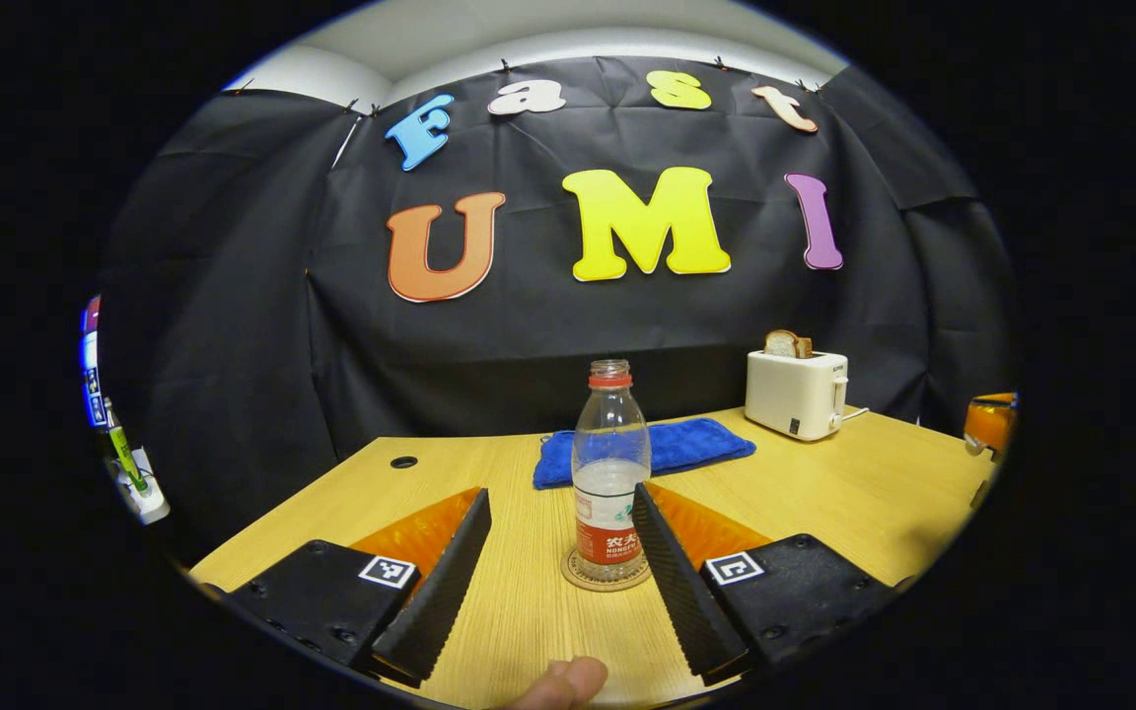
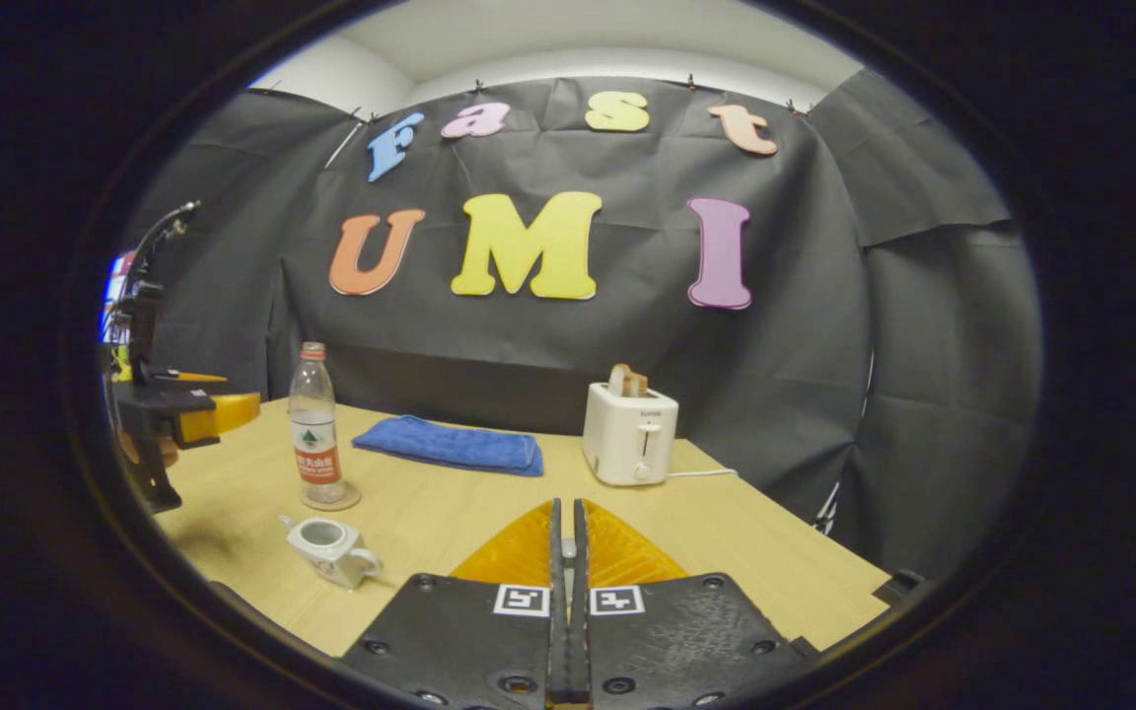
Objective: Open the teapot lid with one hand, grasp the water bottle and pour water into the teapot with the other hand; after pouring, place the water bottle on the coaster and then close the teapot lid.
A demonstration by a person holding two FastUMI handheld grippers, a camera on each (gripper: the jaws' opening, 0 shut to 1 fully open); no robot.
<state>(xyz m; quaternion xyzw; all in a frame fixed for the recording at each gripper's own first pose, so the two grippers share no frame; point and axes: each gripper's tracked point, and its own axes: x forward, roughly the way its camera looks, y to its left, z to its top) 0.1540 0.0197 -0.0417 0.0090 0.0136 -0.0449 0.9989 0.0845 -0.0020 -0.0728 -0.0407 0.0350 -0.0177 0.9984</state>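
Bottle-on-coaster step done – water bottle (image 1: 610, 471) upright on coaster (image 1: 607, 575) at centre frame between wide-open, empty left gripper (image 1: 560, 572); right gripper (image 2: 566, 592) shut empty; lidless teapot (image 2: 329, 547) lower left – lid next, whereabouts unclear.

Blue towel (image 1: 645, 449) — white toaster (image 1: 795, 392)

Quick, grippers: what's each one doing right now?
Left gripper: open, fingers either side of the water bottle on its coaster, not clamped.
Right gripper: closed, nothing visible between its fingers.
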